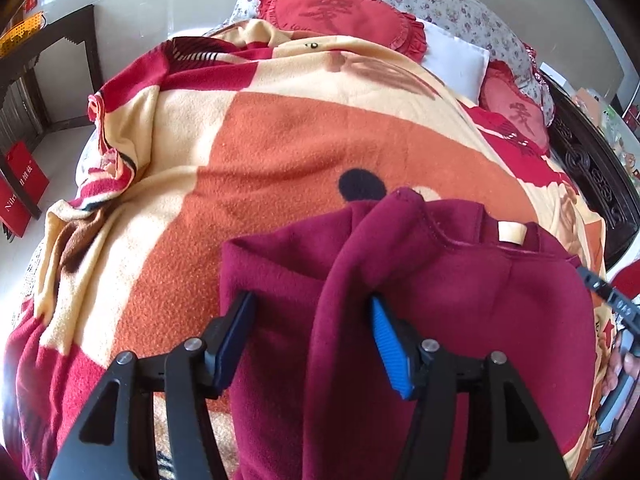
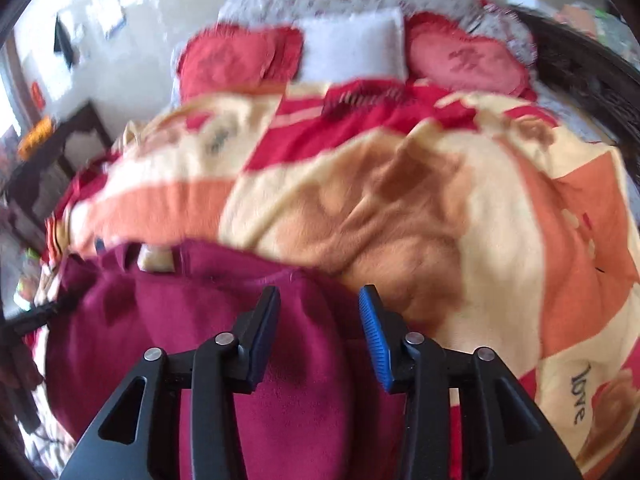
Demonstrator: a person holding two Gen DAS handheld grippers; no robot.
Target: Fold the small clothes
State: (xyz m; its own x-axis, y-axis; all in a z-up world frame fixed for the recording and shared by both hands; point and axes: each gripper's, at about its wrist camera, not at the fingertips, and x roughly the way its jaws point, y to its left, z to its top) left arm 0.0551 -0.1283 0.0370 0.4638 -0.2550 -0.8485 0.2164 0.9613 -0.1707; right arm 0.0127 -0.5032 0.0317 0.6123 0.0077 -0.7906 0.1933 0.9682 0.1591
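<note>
A dark red fleece garment [image 1: 460, 300] lies on the bed's orange, cream and red blanket [image 1: 280, 152], its neck label [image 1: 511, 233] facing up. A folded flap of it runs down between the fingers of my left gripper [image 1: 312, 320], whose jaws stand wide apart and do not press on the cloth. In the blurred right wrist view the same garment [image 2: 180, 312] fills the lower left. My right gripper [image 2: 318, 304] hovers over its right edge, jaws apart with fleece showing between them and no pinch visible. Part of the right gripper and a hand show at the left wrist view's right edge.
Two red heart cushions [image 1: 340, 8] and a white pillow [image 1: 456, 64] lie at the head of the bed. A dark carved headboard [image 1: 592, 168] runs along the right. A dark wooden table [image 1: 48, 48] and a red bag [image 1: 24, 180] stand on the floor at left.
</note>
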